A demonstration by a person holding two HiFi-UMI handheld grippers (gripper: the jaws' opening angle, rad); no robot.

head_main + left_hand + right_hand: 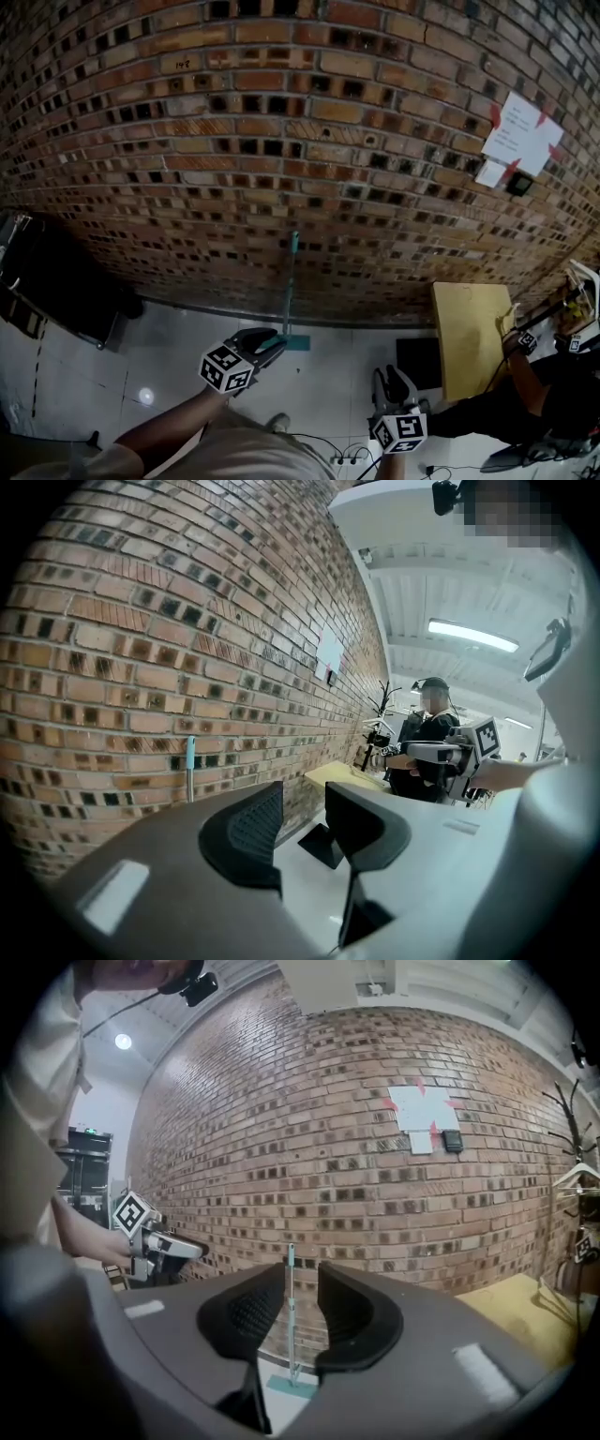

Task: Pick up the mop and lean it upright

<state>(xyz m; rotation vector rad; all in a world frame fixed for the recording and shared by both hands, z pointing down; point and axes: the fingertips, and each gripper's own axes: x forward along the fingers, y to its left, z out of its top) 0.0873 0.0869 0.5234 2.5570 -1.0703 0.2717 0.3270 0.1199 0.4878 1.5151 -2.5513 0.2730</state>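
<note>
The mop point(291, 281) stands upright with its thin teal-tipped handle leaning on the brick wall point(281, 141) and its flat teal head point(296, 343) on the floor. My left gripper point(274, 344) hovers just left of the mop's foot, jaws apart and holding nothing. In the left gripper view the handle point(190, 766) shows to the left of the open jaws point(302, 819). My right gripper point(395, 382) is lower and to the right, well clear of the mop. Its jaws point(300, 1302) stand apart, and the mop point(291, 1321) shows far off through the gap.
A black case point(56, 281) sits by the wall at the left. A yellow table point(469, 337) and a seated person point(525, 394) are at the right, with a black mat point(417, 361) on the floor. Paper notes point(520, 136) are taped to the wall. Cables point(347, 457) lie near my feet.
</note>
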